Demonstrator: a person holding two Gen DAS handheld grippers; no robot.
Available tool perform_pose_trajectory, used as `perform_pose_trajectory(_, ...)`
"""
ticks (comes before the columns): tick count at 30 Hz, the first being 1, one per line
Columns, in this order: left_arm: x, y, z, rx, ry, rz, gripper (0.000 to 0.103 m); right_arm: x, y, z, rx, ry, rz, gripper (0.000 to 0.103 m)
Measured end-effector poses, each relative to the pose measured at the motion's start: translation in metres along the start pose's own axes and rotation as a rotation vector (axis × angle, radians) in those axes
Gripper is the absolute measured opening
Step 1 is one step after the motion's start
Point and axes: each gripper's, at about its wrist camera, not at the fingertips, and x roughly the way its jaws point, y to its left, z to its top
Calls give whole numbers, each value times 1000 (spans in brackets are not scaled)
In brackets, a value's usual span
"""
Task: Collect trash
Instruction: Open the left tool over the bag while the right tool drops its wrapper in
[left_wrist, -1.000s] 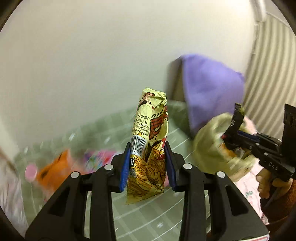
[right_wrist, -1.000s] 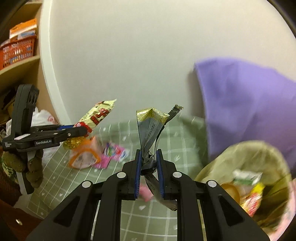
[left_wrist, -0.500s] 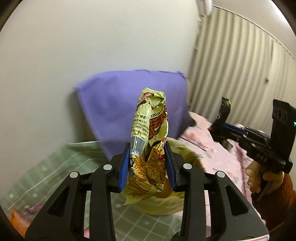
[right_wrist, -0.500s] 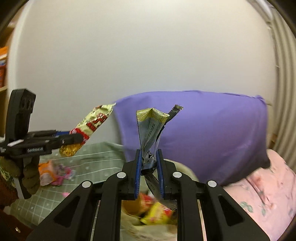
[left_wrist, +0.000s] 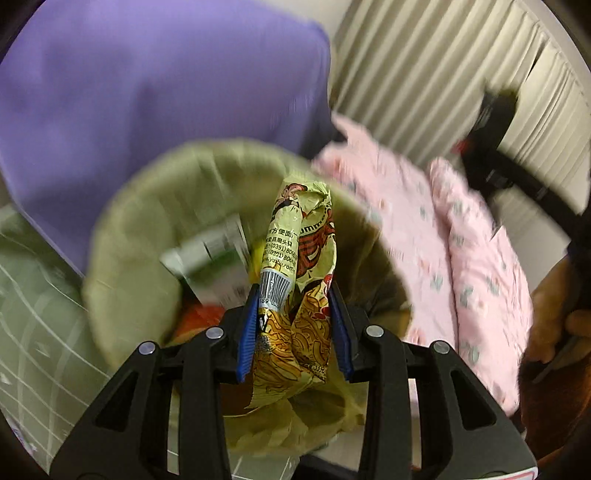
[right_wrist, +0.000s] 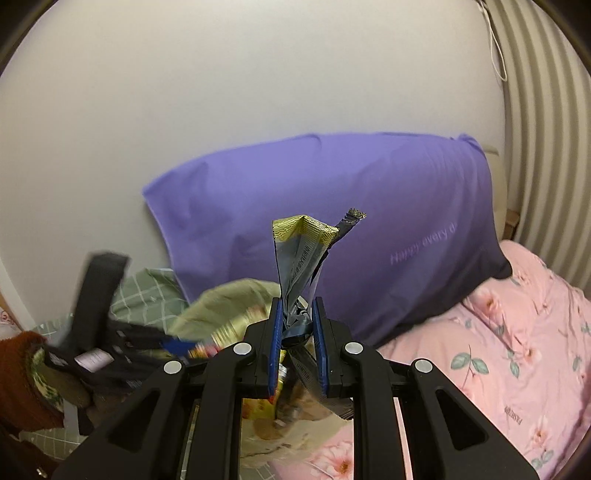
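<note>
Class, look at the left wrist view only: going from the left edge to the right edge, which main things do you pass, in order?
Green checked sheet → olive-lined trash bin → yellow noodle wrapper held in the left claw → pink floral quilt → blurred right claw.

Yellow wrapper: glossy crinkled plastic film. Grey wrapper: shiny foil-like film. Purple pillow: smooth matt cloth. Pink bedding: matt printed cloth.

Left wrist view: close, angled down into bin, blurred. Right: level, facing pillow. Both apparently share these.
</note>
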Motion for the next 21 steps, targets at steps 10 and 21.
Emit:
perform_pose_trajectory(10, -23, -1, 7, 0, -103, -34, 58, 25, 1, -15, 24, 58, 23, 17)
perform_pose_trajectory(21, -103, 30, -11, -92, -285, 143, 62, 84, 35, -26, -13, 204, 162, 24)
